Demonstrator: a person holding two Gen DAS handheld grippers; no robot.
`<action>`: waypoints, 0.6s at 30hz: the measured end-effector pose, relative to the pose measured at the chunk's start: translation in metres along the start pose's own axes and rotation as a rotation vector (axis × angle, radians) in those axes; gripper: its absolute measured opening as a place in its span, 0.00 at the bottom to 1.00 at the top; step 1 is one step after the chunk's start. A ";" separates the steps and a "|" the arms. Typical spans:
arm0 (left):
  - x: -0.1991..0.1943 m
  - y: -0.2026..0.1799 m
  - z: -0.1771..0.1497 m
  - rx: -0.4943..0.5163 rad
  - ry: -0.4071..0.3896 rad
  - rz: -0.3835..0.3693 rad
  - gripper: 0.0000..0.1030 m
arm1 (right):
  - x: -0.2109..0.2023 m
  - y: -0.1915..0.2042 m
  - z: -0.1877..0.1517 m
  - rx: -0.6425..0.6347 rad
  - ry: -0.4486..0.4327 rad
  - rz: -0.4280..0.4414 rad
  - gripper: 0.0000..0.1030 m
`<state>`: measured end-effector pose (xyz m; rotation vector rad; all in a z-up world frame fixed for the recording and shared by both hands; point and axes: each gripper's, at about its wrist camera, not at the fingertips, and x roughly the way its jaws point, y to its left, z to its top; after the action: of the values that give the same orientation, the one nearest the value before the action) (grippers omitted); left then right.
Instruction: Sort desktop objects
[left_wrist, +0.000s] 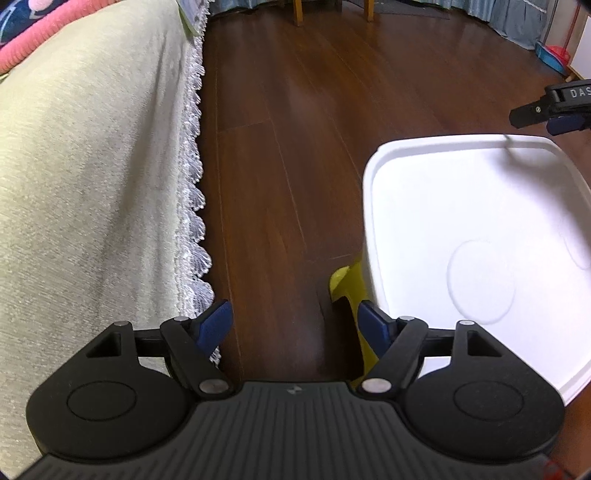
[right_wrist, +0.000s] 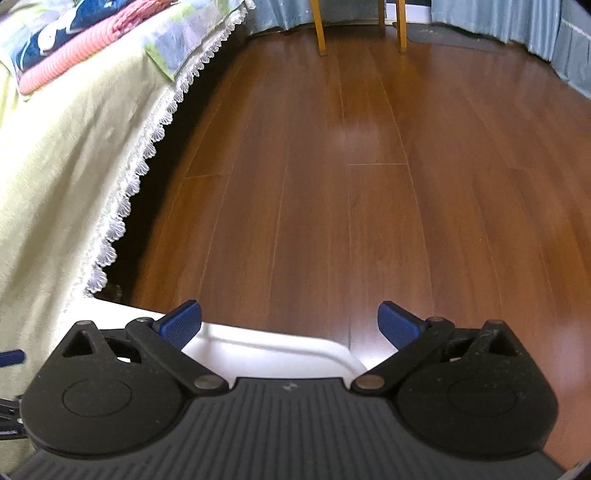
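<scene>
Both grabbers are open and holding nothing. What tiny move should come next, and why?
Probably tilt both grippers down toward the white tabletop. The left gripper and right gripper are open and empty, aimed mostly at the wooden floor, and no objects to sort show on the white surface in view. Looking lower should reveal what to pick.

— What's between your pads?
— Nothing; my left claw (left_wrist: 294, 325) gapes over the wooden floor (left_wrist: 280, 177).
— And to the sides?
— A lace-edged bedspread (left_wrist: 92, 184) left of it, a white table (left_wrist: 480, 229) right, with a yellow leg (left_wrist: 349, 288) just beside my right pad (left_wrist: 373, 323). The other claw (left_wrist: 554, 109) pokes in far right
</scene>
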<state>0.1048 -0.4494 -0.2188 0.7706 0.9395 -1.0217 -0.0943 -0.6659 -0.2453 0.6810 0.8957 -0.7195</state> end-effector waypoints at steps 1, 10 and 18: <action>0.000 0.001 0.000 -0.004 -0.001 0.003 0.74 | 0.002 0.002 0.001 -0.008 0.000 -0.007 0.98; -0.004 0.003 0.006 -0.010 -0.029 0.015 0.76 | 0.012 0.018 0.002 -0.092 -0.022 -0.049 0.99; -0.003 0.009 0.004 -0.002 -0.025 0.007 0.76 | 0.019 0.021 0.003 -0.070 0.014 -0.039 0.95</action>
<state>0.1141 -0.4491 -0.2134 0.7577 0.9159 -1.0218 -0.0686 -0.6614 -0.2555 0.6086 0.9447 -0.7157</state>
